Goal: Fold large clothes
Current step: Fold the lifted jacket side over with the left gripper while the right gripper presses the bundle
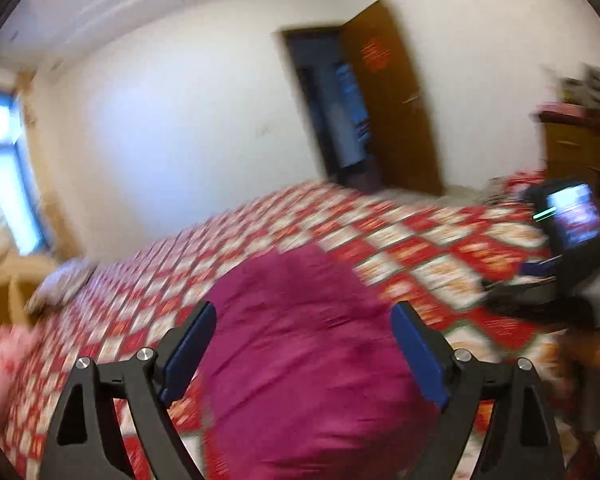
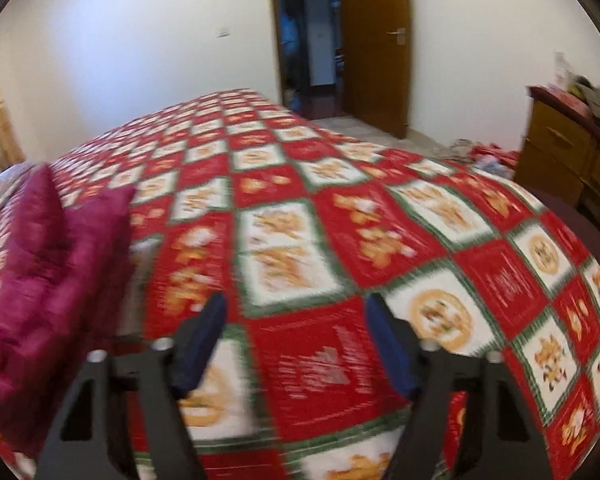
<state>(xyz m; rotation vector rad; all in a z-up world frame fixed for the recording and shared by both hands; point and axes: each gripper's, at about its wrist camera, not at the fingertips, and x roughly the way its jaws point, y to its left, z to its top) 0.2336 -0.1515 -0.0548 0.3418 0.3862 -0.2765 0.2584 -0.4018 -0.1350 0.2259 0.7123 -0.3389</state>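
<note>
Both views blurred. Left gripper [image 1: 302, 344]: fingers [image 1: 190, 354] spread wide, holding nothing, up over the bed [image 1: 400, 232]. Magenta garment [image 1: 300, 344] lies bunched on the checked red/white bedspread, seen right btwn and past the left fingertips; can't tell if they touch it. Right gripper [image 2: 296, 344]: fingers [image 2: 388, 344] also apart, empty, bare bedspread [image 2: 340, 220] btwn them. In right-wrist view the garment [image 2: 48, 264] sits well left of the fingers, near bed edge. Right gripper's body [image 1: 568, 256] w/ lit screen shows far right of the left fingers. Open door [image 2: 374, 40] beyond bed; wooden dresser [image 2: 560, 152] to the right.
</note>
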